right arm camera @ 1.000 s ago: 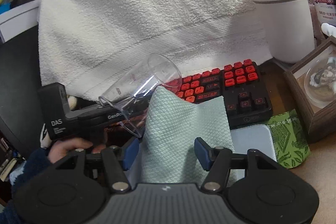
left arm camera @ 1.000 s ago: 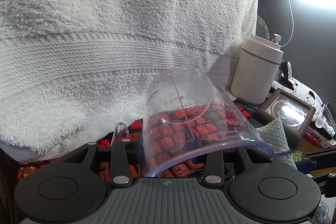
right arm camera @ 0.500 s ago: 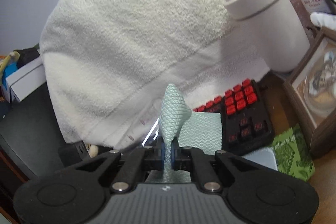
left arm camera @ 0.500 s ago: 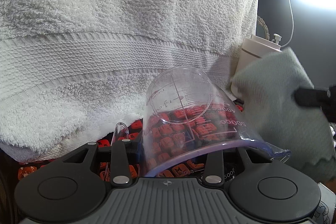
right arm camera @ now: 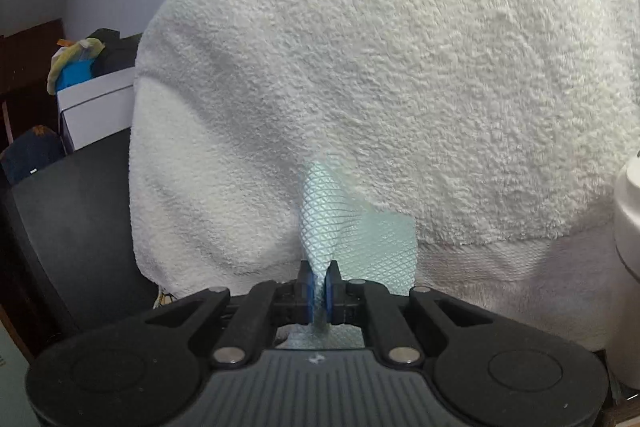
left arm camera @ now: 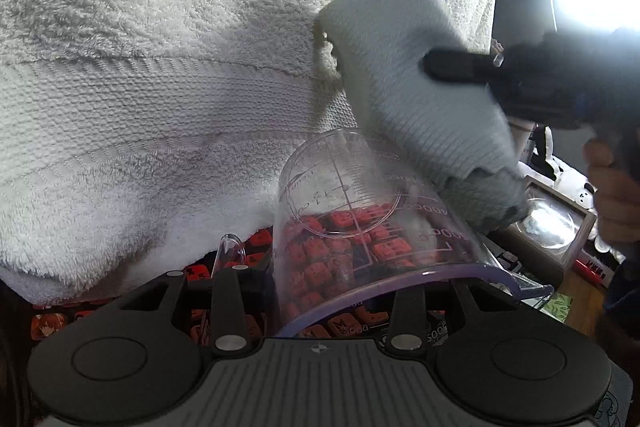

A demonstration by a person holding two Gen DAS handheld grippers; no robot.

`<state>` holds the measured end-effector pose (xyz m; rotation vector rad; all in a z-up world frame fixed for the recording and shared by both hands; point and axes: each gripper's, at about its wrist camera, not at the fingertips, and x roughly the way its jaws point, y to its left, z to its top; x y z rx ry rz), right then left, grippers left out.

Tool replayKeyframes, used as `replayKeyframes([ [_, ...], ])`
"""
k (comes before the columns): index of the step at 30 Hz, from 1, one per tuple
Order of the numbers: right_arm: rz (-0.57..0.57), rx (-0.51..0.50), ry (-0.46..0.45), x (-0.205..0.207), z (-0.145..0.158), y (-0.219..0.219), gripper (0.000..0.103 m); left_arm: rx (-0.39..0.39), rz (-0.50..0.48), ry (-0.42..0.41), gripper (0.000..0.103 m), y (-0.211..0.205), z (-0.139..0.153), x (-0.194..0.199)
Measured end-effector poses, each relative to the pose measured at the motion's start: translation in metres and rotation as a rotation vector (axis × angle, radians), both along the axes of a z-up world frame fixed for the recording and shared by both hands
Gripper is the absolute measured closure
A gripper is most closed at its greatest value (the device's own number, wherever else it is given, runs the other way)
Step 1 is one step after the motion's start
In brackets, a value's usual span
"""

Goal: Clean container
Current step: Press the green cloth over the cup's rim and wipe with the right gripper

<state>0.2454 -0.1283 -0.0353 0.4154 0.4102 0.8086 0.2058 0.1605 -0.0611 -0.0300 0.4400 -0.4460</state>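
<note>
Between left tongs: measuring cup (left arm camera: 360, 227), clear plastic, lying tilted, base pointing away from the tongs, rim nearest the camera
Left tongs (left arm camera: 316, 291): arms set against the cup near its rim; pinching the cup
Right tongs (right arm camera: 319, 291): pressed together, pinching a pale green cloth (right arm camera: 324, 223)
Cloth position: in the left view the cloth (left arm camera: 420, 87) hangs just above and to the right of the cup, near its upper wall; contact cannot be confirmed
Beyond both tongs: large white towel (left arm camera: 180, 67) fills the background
Below the cup: keyboard (left arm camera: 340, 255) with red keys, seen through the plastic
Progress: cup held, cloth gripped and brought up; no wiping evident yet
Remaining: wipe walls and inside
Hidden: left fingertips, behind the cup; cup absent from the right view; cloth edge blurred; any dirt not discernible
</note>
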Motion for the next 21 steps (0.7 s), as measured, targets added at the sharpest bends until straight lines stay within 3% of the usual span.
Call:
replayKeyframes([
  [4, -0.014, 0.016, 0.03, 0.008, -0.024, -0.013, 0.098, 0.003, 0.001, -0.001, 0.065, -0.002, 0.0, 0.0],
  [10, -0.027, -0.024, -0.044, -0.016, -0.018, -0.025, 0.097, 0.001, 0.0, 0.0, 0.065, -0.004, 0.0, 0.001],
  [21, 0.076, 0.045, 0.084, -0.007, -0.043, -0.006, 0.097, -0.005, -0.001, 0.002, 0.065, -0.002, 0.002, 0.002],
])
